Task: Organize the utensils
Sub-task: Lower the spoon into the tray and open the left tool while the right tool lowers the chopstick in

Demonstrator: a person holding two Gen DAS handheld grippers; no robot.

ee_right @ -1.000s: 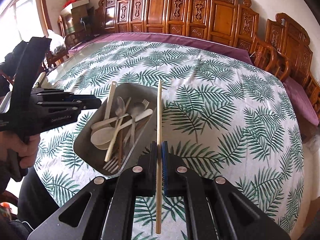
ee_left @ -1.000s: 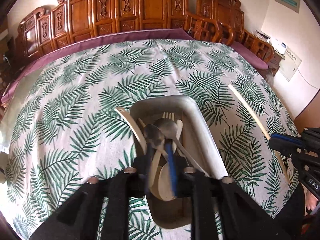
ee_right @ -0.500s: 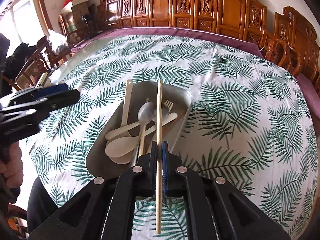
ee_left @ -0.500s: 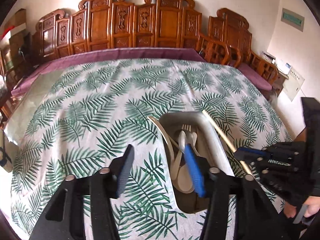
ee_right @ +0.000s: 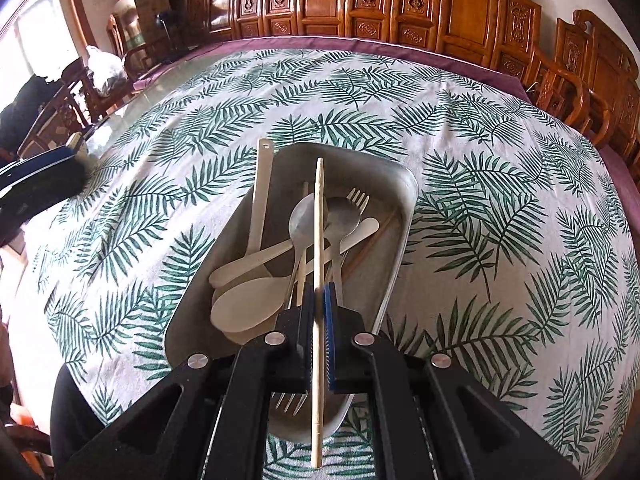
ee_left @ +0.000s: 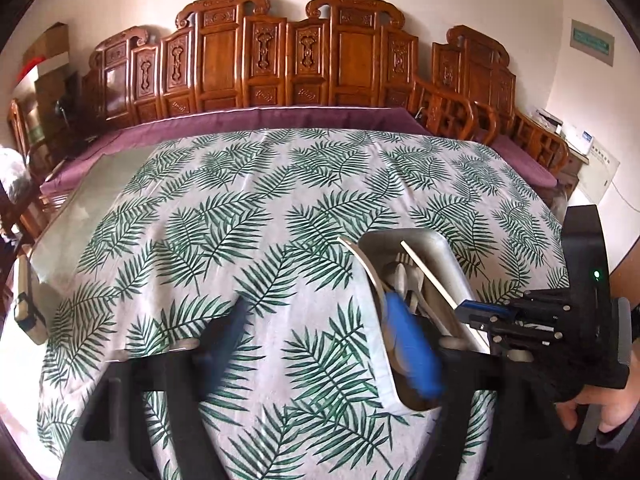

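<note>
Left gripper [ee_left: 320,344], seen from its own wrist, holds nothing and its jaws are opening beside the metal tray [ee_left: 436,248], likely clearing room. From the right wrist, the right gripper [ee_right: 319,300] pinches 1 chopstick [ee_right: 318,216] lengthwise over the tray's spoons [ee_right: 302,216] and forks [ee_right: 356,200], apparently to drop it in.

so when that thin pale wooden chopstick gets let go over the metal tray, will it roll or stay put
The thin pale wooden chopstick looks straight and stiff, sticking out both sides of the shut right gripper. It seems light, so it would probably bounce little. Dropped into the grey metal tray, it would likely settle among the spoons rather than roll far.
</note>
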